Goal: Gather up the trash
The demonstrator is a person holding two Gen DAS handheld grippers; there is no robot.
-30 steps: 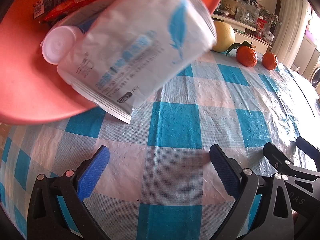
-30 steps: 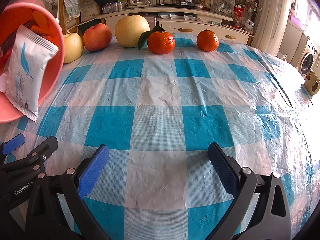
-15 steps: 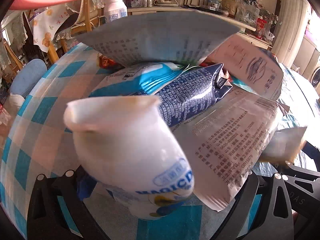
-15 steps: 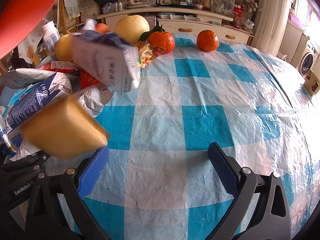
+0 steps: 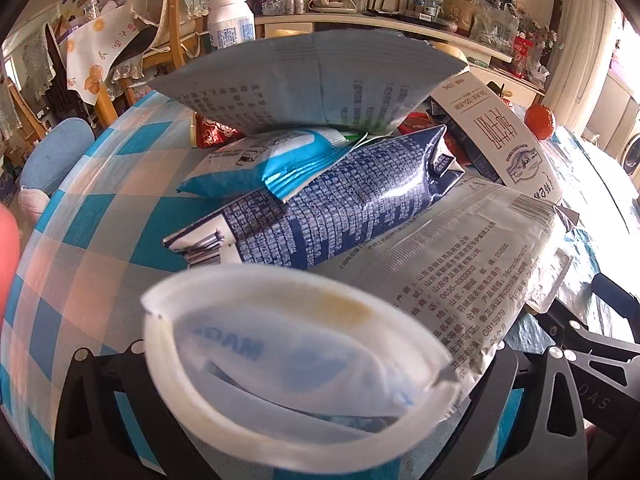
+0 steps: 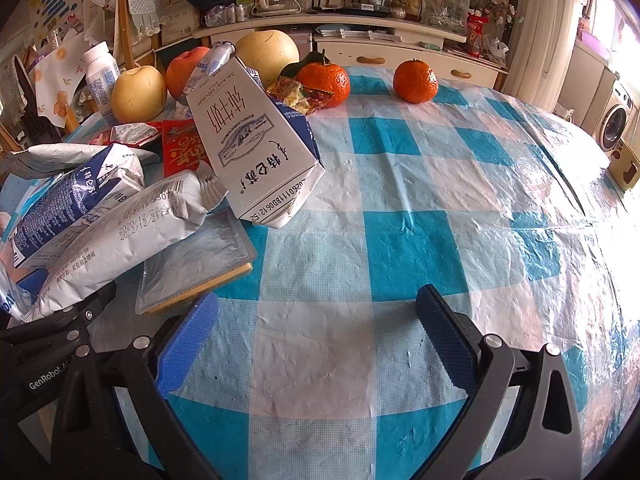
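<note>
– Trash [image 6: 100, 216] lies heaped on the checked tablecloth [image 6: 400, 240]: milk cartons [image 6: 256, 148], wrappers, a squashed yogurt cup [image 5: 296, 364].
– Anything collected?
– Nothing, I judge; all of it remains.
– Grippers?
– Right gripper [image 6: 316, 344] gapes wide, empty, beside the heap. Left gripper [image 5: 304, 412] is buried under the cup; I cannot tell its opening.

The white milk carton [image 6: 256, 136] leans at the edge of a trash heap; everything left of it is blocked by the grey wipes packet [image 6: 120, 236], the dark blue carton [image 6: 60, 204] and a flat foil pack [image 6: 196, 260]. Right of the carton, the checked tablecloth [image 6: 400, 248] lies bare. Behind it, a row of fruit bars the way: a pomelo [image 6: 268, 54] and two oranges [image 6: 415, 81]. A white cup [image 5: 296, 364] crowds the left gripper's fingers.
</note>
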